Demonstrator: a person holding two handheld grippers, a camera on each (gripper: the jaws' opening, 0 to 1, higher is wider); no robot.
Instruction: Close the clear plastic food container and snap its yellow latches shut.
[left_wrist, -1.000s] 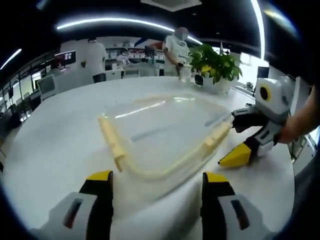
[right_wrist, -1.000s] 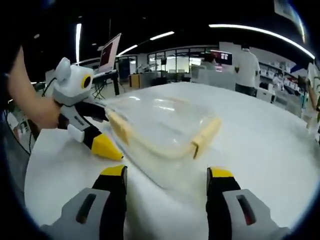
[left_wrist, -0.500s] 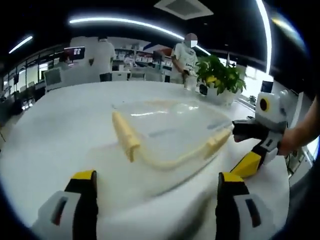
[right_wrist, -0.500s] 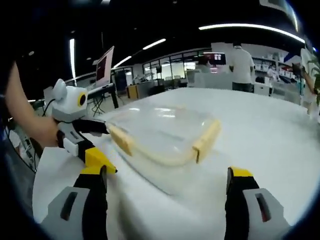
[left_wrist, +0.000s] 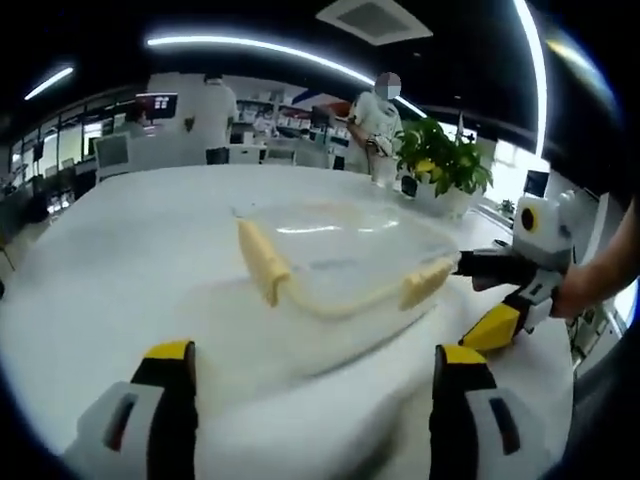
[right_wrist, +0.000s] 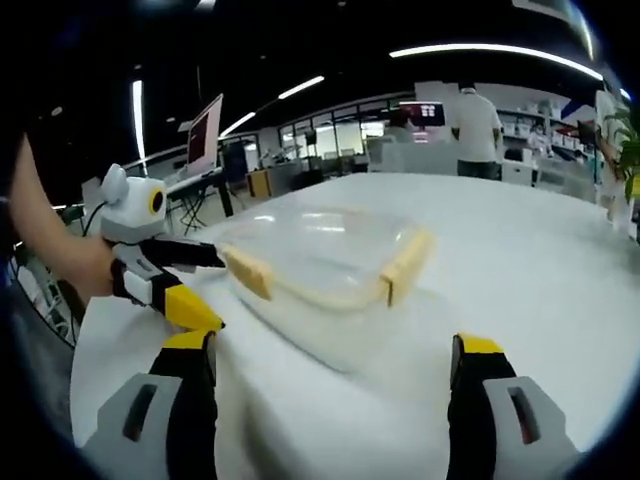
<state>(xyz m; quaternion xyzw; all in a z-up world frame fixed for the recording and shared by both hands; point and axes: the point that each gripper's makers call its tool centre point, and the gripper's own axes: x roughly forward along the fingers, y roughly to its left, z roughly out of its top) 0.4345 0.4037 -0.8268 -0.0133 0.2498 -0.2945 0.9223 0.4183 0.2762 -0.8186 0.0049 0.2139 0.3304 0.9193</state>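
The clear plastic food container (left_wrist: 335, 262) lies flat on the white table (left_wrist: 120, 250), well forward of both grippers, its lid already resting on top so that what remains, by my judgement, is the snapping of the yellow latches. In the left gripper view one latch (left_wrist: 262, 262) runs along the near-left edge and another (left_wrist: 428, 283) sits at the right-hand end, both looking flared outward rather than pressed down, though the blur makes that uncertain. The left gripper (left_wrist: 312, 385) hovers above the table on the near side with its yellow-tipped jaws spread wide and nothing between them, probably held back so it can either steady the box or come in on the near latch. The right gripper (left_wrist: 482, 300) reaches in from the right, its jaws likewise spread: the upper dark one points at the end latch and looks to touch or nearly touch it, the lower yellow-tipped one angles toward the table, a pose that suits pushing the flap over the rim. The right gripper view (right_wrist: 332, 390) confirms its jaws wide apart and empty, with the container (right_wrist: 325, 260) ahead and the left gripper (right_wrist: 185, 285) at the far-left latch (right_wrist: 247, 271). A potted plant (left_wrist: 440, 160) stands beyond, clear of the work.
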